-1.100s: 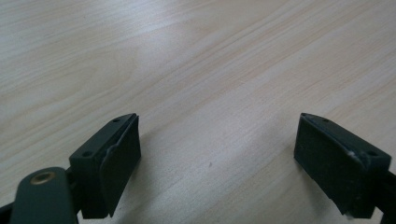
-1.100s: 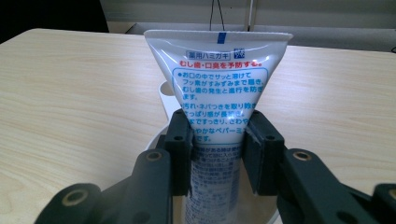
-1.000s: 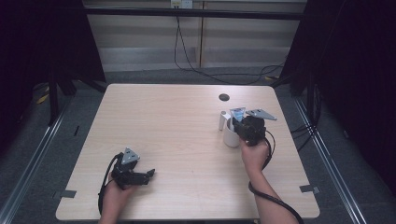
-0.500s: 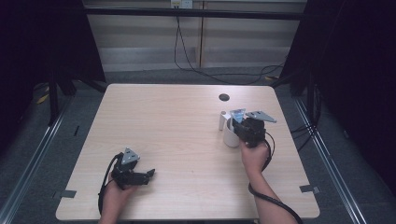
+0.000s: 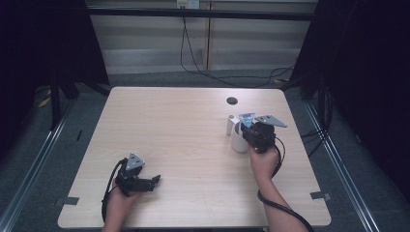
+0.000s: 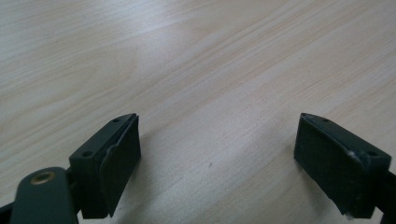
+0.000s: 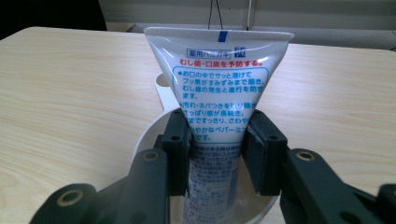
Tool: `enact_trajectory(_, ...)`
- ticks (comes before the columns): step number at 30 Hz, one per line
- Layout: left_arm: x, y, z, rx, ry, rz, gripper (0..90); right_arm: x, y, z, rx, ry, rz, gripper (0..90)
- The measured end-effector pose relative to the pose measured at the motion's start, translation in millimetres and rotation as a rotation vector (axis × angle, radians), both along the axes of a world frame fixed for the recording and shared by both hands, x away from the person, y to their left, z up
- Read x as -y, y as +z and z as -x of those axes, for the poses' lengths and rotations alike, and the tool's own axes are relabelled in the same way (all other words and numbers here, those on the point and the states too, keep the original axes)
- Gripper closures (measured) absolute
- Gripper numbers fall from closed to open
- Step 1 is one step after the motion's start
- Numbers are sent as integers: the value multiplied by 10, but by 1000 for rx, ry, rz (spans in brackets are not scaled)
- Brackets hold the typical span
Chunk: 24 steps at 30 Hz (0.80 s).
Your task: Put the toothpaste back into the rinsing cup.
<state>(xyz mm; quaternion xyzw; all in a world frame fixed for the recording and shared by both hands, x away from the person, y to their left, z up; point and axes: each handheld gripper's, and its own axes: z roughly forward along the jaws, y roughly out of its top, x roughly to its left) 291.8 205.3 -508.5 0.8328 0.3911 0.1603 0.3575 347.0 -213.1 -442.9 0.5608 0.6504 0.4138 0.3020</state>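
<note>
The white toothpaste tube stands upright between the fingers of your right gripper, crimped end up, blue and red print facing you. Those fingers are clamped on its sides at mid-height. The tube's lower end sits inside the white cup directly below the fingers, and the cup's handle juts out just beyond them. From the high view, your right gripper holds the tube over the cup on the right part of the tabletop. A small dark hole lies farther out past the fingers. Your left gripper rests low on the tabletop's near left, well apart from the cup, its fingers spread wide with only bare wood between them.
</note>
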Motion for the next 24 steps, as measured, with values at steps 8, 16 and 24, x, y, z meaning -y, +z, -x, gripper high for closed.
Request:
enact_trajectory(8, 0, 0, 0, 0, 0, 0, 144, 2, 10, 5, 5, 0, 2, 612)
enact_trajectory(16, 0, 0, 0, 0, 0, 0, 144, 25, 34, 4, 12, 1, 4, 532)
enact_trajectory(24, 0, 0, 0, -1, 0, 0, 144, 49, 51, 3, 17, 4, 1, 426)
